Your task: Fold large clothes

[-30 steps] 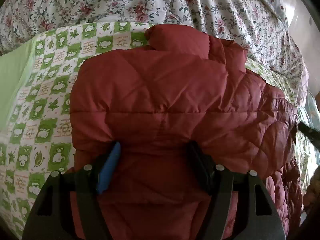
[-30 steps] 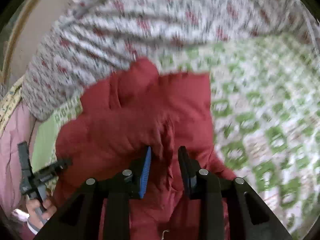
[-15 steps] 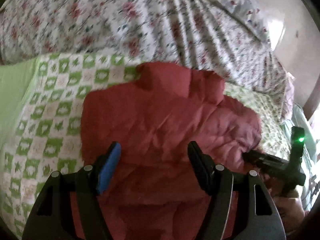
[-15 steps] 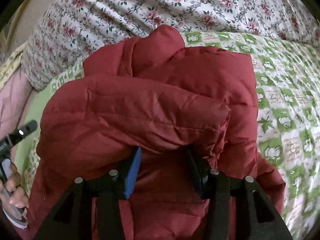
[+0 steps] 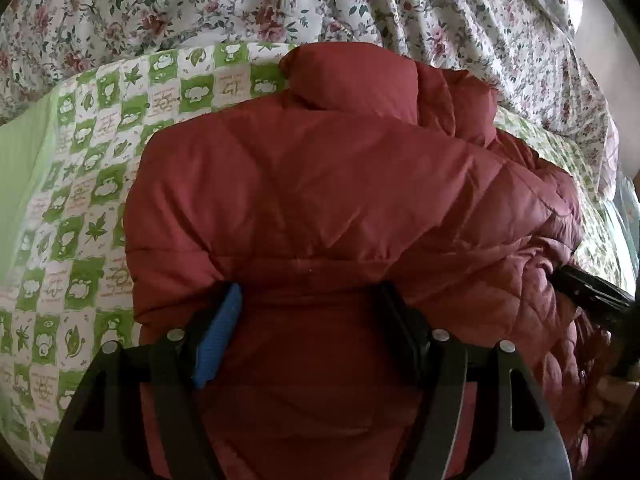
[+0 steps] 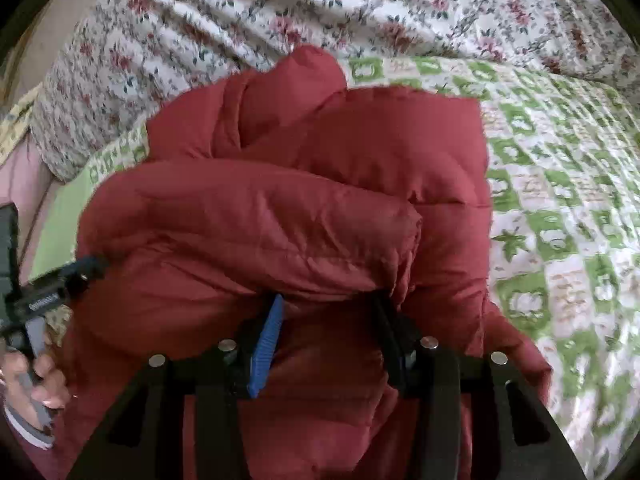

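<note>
One dark red quilted puffer jacket (image 5: 320, 208) is seen lying on a green-and-white checked bedsheet printed with leaves and cartoon figures (image 5: 80, 208), bundled into a thick, roughly folded mass. Its padded collar (image 5: 352, 76) is turned toward the far edge of the sheet, where a white floral-print quilt with pink roses (image 5: 240, 4) is heaped against it. In the right wrist view a puffy sleeve (image 6: 256, 220) is laid crosswise over the jacket's body (image 6: 400, 140), with its cuff end bunched just above the right gripper's fingers. A diamond-stitched lining (image 5: 520, 292) is exposed along the jacket's right side in the left wrist view.

The left gripper (image 5: 312, 320) is set over the near part of the jacket with its jaws spread wide; the blue-padded finger (image 5: 218, 340) and the black finger (image 5: 400, 328) are pressed against the fabric on either side, and nothing is pinched between them. The right gripper (image 6: 326, 328) is likewise held with its jaws parted, its tips tucked under the lower edge of the sleeve, the red fabric filling the gap without being clamped. Each gripper is caught at the edge of the other's view: the right one (image 5: 592, 300) at the jacket's right side, the left one (image 6: 48, 292) at its left side, held by a hand (image 6: 32, 376).
</note>
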Available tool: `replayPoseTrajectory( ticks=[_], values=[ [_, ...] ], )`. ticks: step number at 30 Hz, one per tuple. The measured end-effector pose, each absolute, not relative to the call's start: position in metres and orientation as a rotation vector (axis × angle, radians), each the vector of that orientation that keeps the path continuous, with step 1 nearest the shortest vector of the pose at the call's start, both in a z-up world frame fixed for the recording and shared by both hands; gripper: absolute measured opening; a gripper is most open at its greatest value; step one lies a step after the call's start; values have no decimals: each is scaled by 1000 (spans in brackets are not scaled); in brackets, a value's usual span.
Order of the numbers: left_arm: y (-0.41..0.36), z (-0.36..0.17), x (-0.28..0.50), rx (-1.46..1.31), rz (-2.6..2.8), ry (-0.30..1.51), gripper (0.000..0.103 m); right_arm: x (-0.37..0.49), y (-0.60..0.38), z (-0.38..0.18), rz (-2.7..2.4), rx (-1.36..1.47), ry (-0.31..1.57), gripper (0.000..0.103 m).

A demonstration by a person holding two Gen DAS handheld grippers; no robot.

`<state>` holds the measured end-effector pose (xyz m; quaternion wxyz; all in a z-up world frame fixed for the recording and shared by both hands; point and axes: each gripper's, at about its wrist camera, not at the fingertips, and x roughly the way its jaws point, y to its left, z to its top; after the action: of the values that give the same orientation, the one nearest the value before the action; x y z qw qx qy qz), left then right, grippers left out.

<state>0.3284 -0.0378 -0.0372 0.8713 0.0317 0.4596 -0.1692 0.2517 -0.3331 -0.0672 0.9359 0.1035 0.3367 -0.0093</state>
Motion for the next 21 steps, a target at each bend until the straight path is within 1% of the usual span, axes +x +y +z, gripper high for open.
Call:
replayPoseTrajectory(
  ticks=[16,21],
  values=[
    [-42,-45,329,105,-329,954,72,252,-334,-74,-11,227,668,48],
    [-37,-32,326,90,-330,989,73,247,-335,-68,-3,243,666,48]
  ],
)
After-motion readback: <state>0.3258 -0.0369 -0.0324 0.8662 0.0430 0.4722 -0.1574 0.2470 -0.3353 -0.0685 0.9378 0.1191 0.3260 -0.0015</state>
